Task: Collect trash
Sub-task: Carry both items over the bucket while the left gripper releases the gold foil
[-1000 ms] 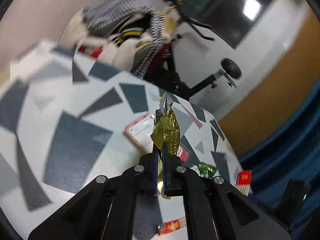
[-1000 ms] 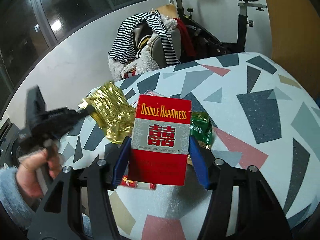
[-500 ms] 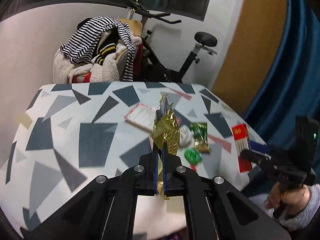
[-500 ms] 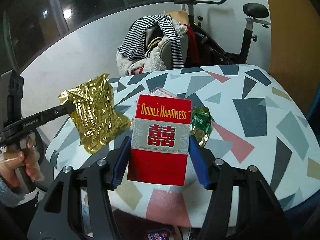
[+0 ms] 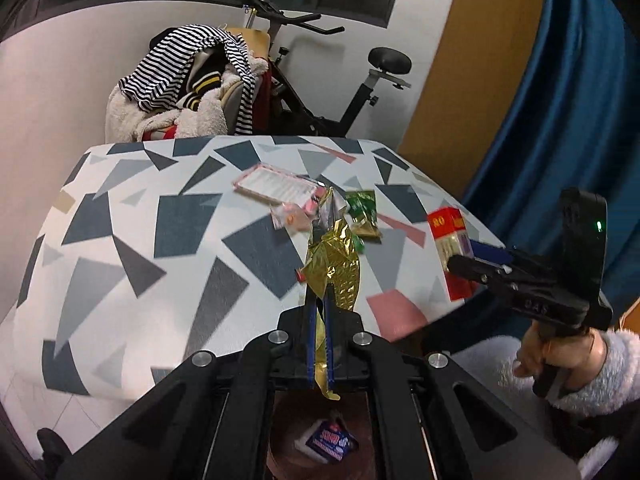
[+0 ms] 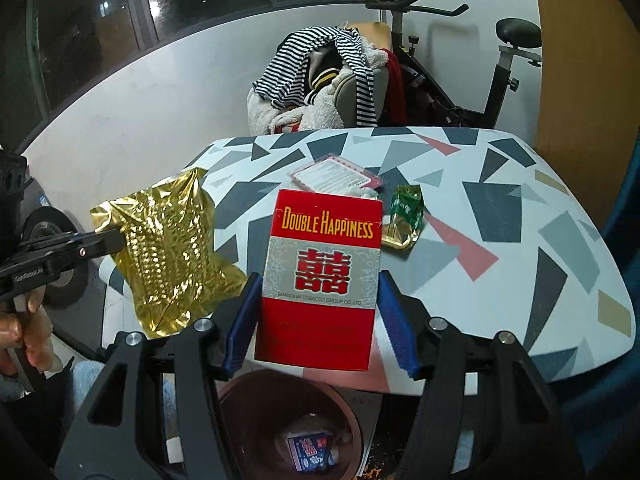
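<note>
The gold foil wrapper (image 5: 334, 268) is seen edge-on in the left wrist view, clamped between the fully closed fingers of the left gripper (image 5: 319, 292); only a crumpled strip of it shows there. In the right wrist view the same wrapper is shown broadside, a wide crinkled sheet held in the air off the near left corner of the table (image 6: 500, 280). The red Double Happiness cigarette pack (image 6: 320, 276) is held upright between the blue pads of the right gripper (image 6: 318, 300), whose fingers are set about half apart and pressed on the pack's two sides. Its printed front is read only in the right wrist view; in the left wrist view only its side and top are seen, at the tip of the right gripper beyond the table's right edge.

A brown bin (image 6: 288, 416) is seen below both grippers, under the near edge of the table, with a blue-and-white packet (image 6: 311, 450) lying inside it. In the left wrist view much of the bin is hidden by the gripper body.

Left on the patterned tabletop are a green-and-gold wrapper (image 6: 404, 216), a flat pink-edged card package (image 6: 334, 174) and, visible only in the left wrist view, a small clear wrapper (image 5: 290, 218) beside them.

Beyond the table a chair piled with striped and fleecy clothes (image 5: 188, 88) and an exercise bike (image 5: 360, 92) are seen. A blue curtain (image 5: 560, 100) hangs at the right.
</note>
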### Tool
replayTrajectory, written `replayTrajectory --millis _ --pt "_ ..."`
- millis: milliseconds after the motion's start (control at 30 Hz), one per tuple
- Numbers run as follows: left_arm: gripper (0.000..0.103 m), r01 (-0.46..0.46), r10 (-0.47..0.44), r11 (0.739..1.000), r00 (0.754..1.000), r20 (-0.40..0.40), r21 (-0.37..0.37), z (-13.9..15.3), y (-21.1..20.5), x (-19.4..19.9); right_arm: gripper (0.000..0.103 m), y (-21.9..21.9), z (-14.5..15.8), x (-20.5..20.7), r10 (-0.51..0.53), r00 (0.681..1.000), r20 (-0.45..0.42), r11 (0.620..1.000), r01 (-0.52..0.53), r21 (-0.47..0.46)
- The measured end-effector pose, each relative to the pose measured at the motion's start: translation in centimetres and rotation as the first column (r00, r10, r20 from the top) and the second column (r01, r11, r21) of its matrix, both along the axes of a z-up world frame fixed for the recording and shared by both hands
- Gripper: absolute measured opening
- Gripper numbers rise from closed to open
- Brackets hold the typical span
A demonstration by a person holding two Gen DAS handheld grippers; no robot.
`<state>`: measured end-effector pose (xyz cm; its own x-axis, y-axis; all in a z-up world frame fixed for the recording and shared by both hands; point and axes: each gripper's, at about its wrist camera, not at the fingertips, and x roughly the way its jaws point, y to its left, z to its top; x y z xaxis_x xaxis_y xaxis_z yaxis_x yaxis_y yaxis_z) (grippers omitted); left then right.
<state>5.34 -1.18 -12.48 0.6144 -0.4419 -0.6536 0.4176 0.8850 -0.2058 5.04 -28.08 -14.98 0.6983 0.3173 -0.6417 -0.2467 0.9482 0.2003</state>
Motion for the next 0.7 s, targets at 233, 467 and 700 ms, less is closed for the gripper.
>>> replayTrajectory --millis 233,467,700 --pt "0.004 0.058 -0.059 0.997 0.998 0.022 0.055 -2.1 -0.7 -4.1 0.059 0.2 -1.1 -1.8 0.009 1.0 -0.002 1.0 -0.01 -0.024" --pt "0.004 0.124 -0.129 0.987 0.991 0.046 0.1 -5.3 -1.0 -7.3 0.059 0.4 -3.5 -3.5 0.026 0.999 -0.026 0.999 -0.026 -0.025" --pt "0.004 0.133 -0.139 0.984 0.99 0.038 0.121 -8.4 -0.8 -8.5 0.059 1.3 -5.9 -4.9 0.06 0.998 -0.015 0.996 -0.061 -0.068"
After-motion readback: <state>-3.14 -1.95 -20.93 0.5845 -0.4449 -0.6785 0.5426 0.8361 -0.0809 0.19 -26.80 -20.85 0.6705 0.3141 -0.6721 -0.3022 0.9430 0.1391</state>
